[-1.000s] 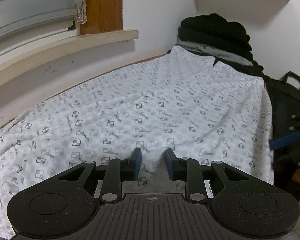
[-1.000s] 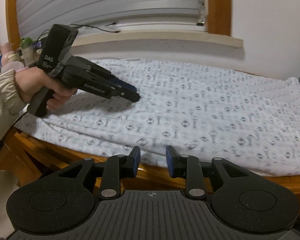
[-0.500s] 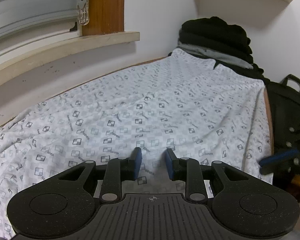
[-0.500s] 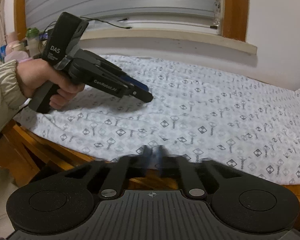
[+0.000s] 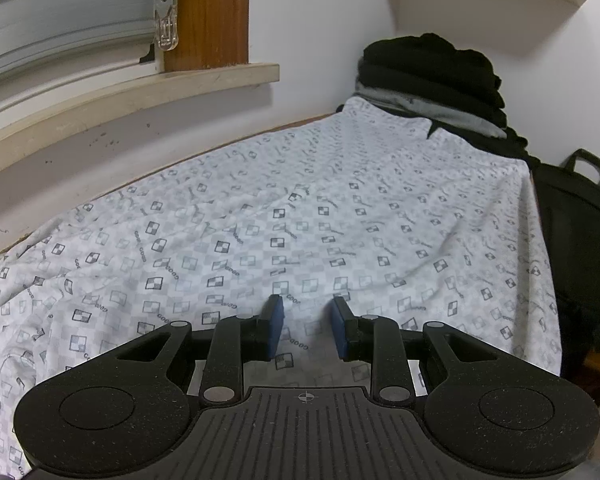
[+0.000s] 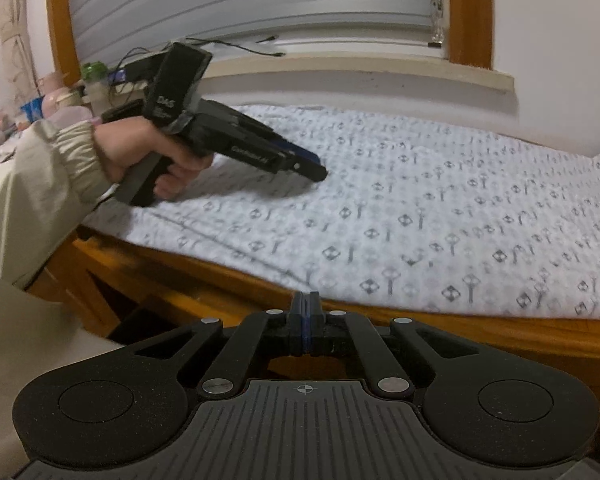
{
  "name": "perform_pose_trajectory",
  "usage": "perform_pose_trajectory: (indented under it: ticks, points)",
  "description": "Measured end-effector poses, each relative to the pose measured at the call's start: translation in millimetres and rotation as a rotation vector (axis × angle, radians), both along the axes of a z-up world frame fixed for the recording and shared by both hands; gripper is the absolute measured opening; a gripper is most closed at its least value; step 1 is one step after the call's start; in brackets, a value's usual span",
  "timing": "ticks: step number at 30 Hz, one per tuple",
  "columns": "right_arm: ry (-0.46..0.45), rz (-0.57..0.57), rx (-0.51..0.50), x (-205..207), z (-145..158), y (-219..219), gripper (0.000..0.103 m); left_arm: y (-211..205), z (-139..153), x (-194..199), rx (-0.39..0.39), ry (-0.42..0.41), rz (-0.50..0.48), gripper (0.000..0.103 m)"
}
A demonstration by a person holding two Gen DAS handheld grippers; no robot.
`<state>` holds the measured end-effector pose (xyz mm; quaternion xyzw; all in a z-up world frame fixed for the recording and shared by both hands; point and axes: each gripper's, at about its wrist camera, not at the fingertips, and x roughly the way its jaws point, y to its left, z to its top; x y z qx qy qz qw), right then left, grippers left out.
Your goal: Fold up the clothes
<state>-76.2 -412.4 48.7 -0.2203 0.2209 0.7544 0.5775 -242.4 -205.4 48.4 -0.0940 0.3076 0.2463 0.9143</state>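
so, early stage imo: the white patterned garment (image 5: 300, 216) lies spread flat over the wooden table (image 6: 380, 320), filling the mid of the left wrist view & the right half of the right wrist view. no fold visible yet, tho the near edge at lower centre of the right view looks doubled, can't be sure.

left gripper (image 5: 307, 326) sits low over the cloth, bottom centre of its own frame; jaws partly apart w/ nothing between them, blue pads just above the fabric. seen from the right view it's at upper left, held by a hand (image 6: 148, 160) w/ a beige sleeve (image 6: 40, 192), tip resting on or right at the cloth, can't tell which.

right gripper (image 6: 305, 322) is at bottom centre of its frame, jaws fully together, empty, off the garment's near edge, over the table rim.

next move, prob: right jaws need to part, get to the near hem & pinch it, left does the same at its end, then both lift & carry the edge across.

dark clothes pile (image 5: 432, 76) at upper right of the left view stays out of it.
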Motion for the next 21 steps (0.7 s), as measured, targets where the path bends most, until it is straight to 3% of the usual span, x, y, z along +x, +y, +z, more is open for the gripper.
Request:
perform_pose_trajectory:
  ticks: [4,11,14,16,21]
  points:
    - [-0.021,0.014,0.047,-8,5,6,0.004,0,0,0,0.000,0.000,0.000,0.029]
    - [0.001,0.146,0.033,-49,-4,43,0.006,0,1,0,0.000,0.003,0.002,0.030]
    - [0.006,0.198,0.016,-66,-11,57,0.014,2,5,-2,-0.028,0.013,0.014,0.030]
    - [0.001,0.238,0.010,-78,-13,63,0.024,3,11,-9,-0.015,0.029,0.028,0.030]
    - [-0.023,0.318,0.019,-105,-16,72,0.027,8,17,-45,0.027,0.089,0.085,0.030]
